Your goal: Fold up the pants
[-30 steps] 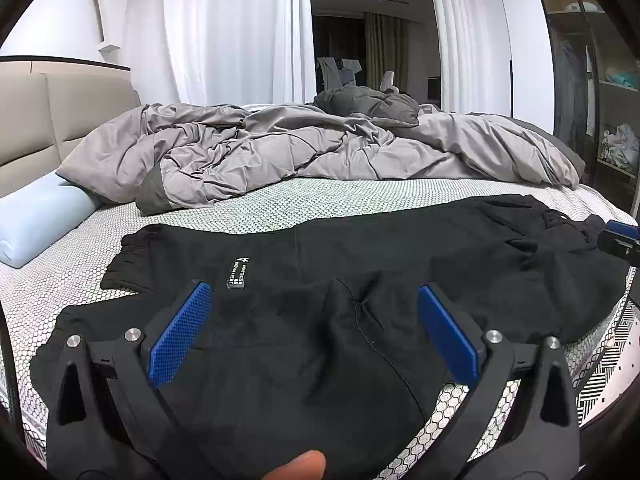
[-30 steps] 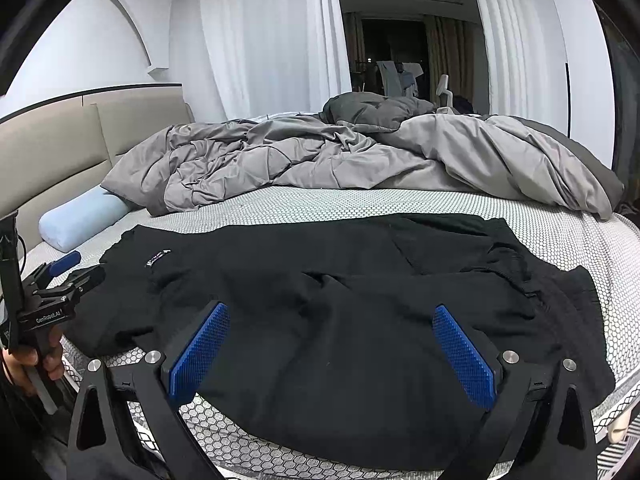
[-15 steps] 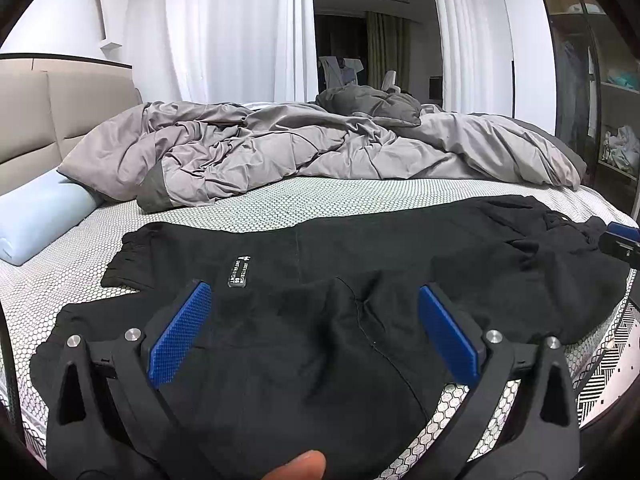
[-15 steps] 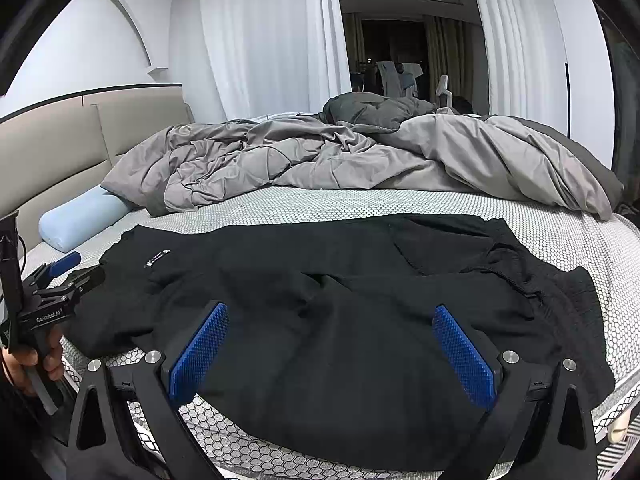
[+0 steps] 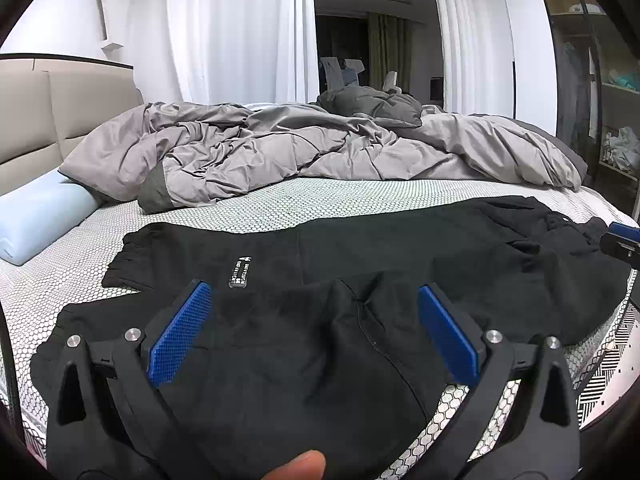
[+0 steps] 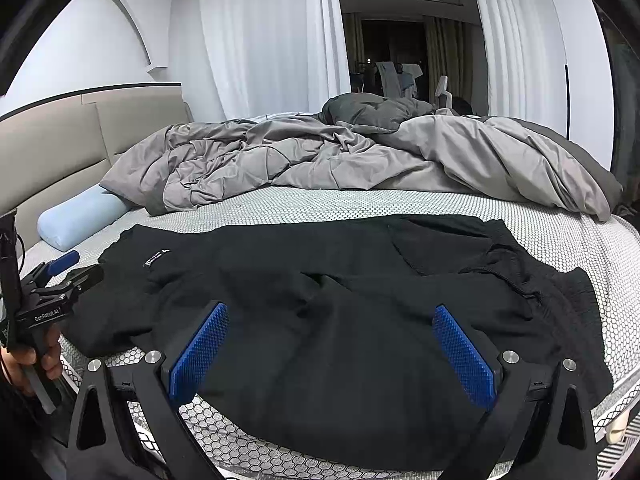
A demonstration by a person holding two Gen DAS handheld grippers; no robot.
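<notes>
Pants (image 5: 360, 280): along the bed's (image 5: 280, 204) near edge.
Duvet (image 5: 320, 152): heaped behind them, at the far edge.
Pillow (image 5: 36, 216): left, seemingly against the headboard (image 5: 52, 112).

Soft, even indoor light, sharp focus, strong fisheye bending and dark corners.

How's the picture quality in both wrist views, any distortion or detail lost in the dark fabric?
Left wrist view: fisheye bends the curtains; black pants lose fold detail. Right wrist view: same bowing, dark corners; gray duvet evenly lit, sharp.
</notes>
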